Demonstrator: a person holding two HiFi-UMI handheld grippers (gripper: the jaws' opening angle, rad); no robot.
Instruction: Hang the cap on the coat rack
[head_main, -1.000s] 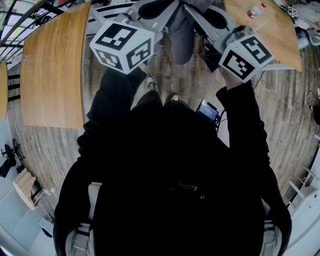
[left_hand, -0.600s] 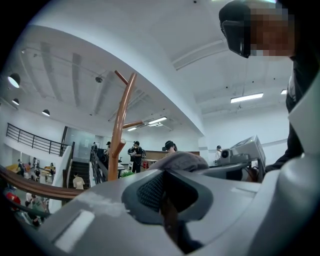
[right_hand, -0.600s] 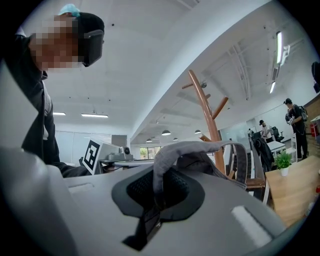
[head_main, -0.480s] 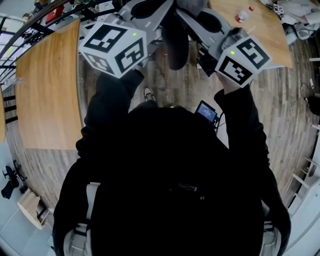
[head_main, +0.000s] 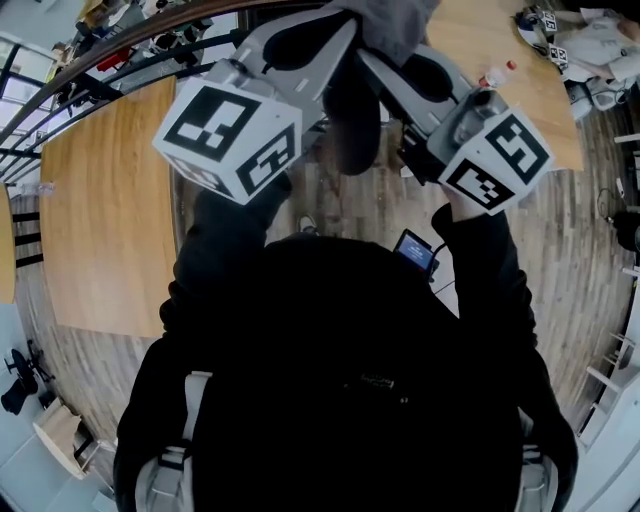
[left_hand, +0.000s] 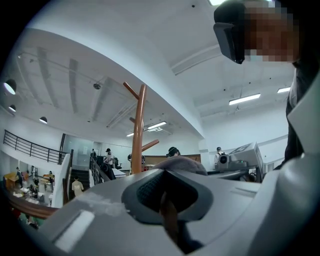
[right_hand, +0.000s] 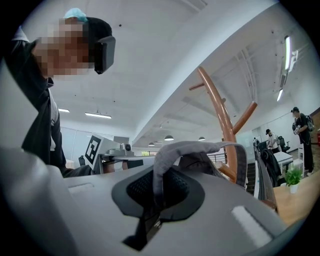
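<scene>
You're pinching the grey cap (right_hand: 200, 150) with both claws, the left gripper (left_hand: 166, 202) and right gripper (right_hand: 154, 197) each pressing onto its edge, up high. The coat rack (right_hand: 221, 112) is standing just beyond, with open air around its pegs. Since a second ago you're lifting both grippers higher. Wooden tables (head_main: 100, 200) and a plank floor (head_main: 570, 250) are lying below.

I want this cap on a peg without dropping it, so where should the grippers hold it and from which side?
Probably by its thin rim, from below, one gripper per side, as now: the right gripper pinches the cap by its grey band, the left gripper the opposite edge. That leaves the soft crown free to drop over a coat rack peg.
</scene>
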